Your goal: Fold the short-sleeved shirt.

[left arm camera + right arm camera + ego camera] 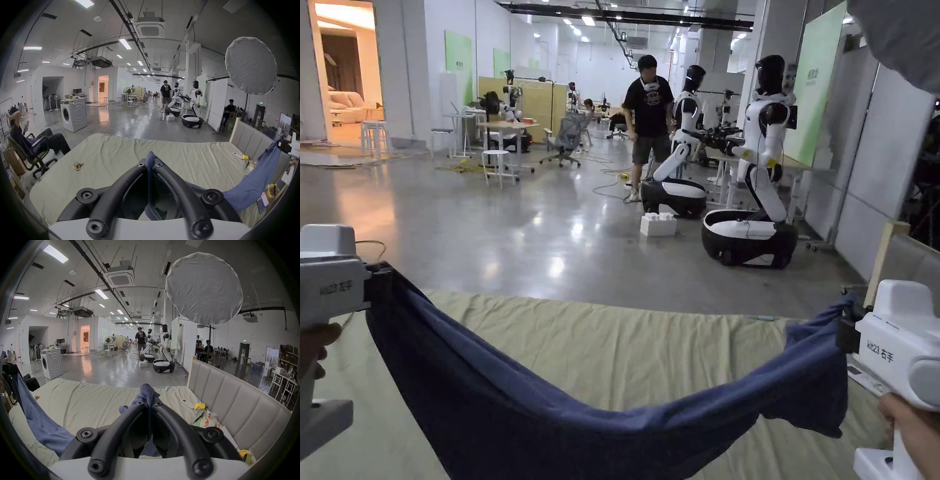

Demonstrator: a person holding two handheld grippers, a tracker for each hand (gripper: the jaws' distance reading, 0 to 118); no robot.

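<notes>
Both tongs, left tongs (150,164) and right tongs (148,402), are clamped on the navy shirt (600,406), which sags between them above the bed (600,337); draw them apart evenly to tension the edge before lowering it flat.

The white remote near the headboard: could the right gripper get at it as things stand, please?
Probably not yet: the right gripper is shut on the blue shirt, so it isn't free, though the remote lies uncovered on the bed sheet.

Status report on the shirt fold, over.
Left claw and right claw both shut on the blue shirt. Shirt hangs sagging between them above the bed sheet. Nothing blocking.
</notes>
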